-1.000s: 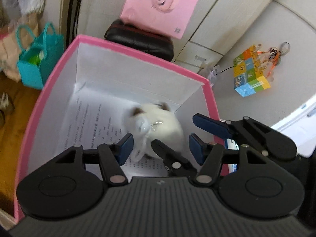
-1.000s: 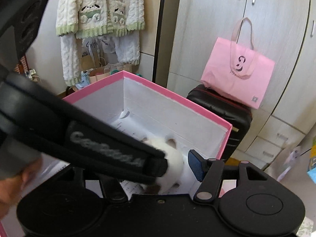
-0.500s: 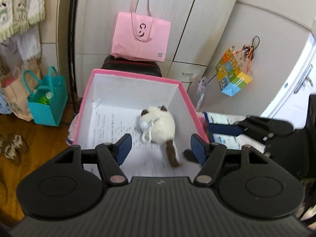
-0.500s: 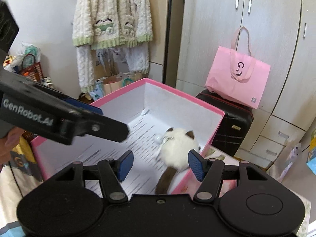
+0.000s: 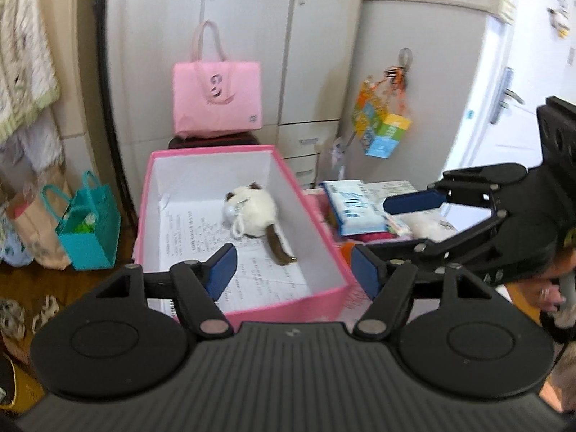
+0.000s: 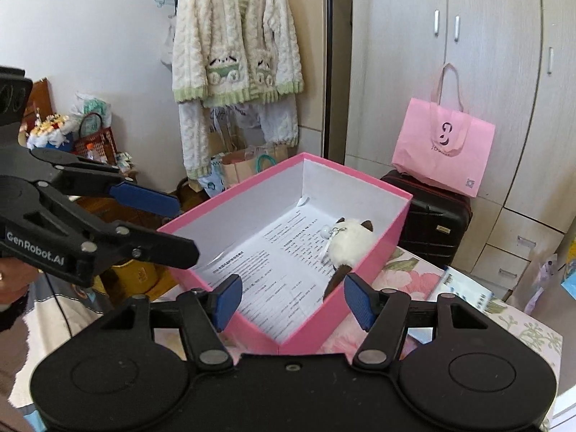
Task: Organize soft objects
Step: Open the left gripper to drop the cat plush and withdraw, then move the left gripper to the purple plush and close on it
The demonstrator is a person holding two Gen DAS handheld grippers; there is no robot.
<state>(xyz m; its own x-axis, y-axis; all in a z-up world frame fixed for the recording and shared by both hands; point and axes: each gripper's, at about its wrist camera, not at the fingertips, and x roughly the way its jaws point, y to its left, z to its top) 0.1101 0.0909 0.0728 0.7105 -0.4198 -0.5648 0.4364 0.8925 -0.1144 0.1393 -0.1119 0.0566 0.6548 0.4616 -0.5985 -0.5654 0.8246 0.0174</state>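
A white plush cat (image 5: 252, 212) with brown ears and tail lies on printed paper (image 5: 201, 230) inside the pink box (image 5: 288, 306), near its right wall. My left gripper (image 5: 293, 271) hovers above the box's near end, jaws opening, nothing between them. In the right wrist view the plush cat (image 6: 347, 248) rests in the far right part of the box (image 6: 230, 194). My right gripper (image 6: 292, 300) hangs over the box's near corner, jaws opening slightly and empty. Each view shows the other gripper: the left (image 6: 172, 223) and the right (image 5: 392, 226), both clear of the toy.
A pink tote bag (image 6: 442, 147) sits on a black suitcase (image 6: 432, 223) behind the box, by the wardrobe. A teal bag (image 5: 90, 223) stands on the floor at left. A fluffy cardigan (image 6: 234, 54) hangs on the wall. Booklets (image 5: 356, 208) lie on the floral bedding right of the box.
Both grippers have pulled back and up out of the box. The plush cat was let go and now lies still on the paper. The left jaws have widened.
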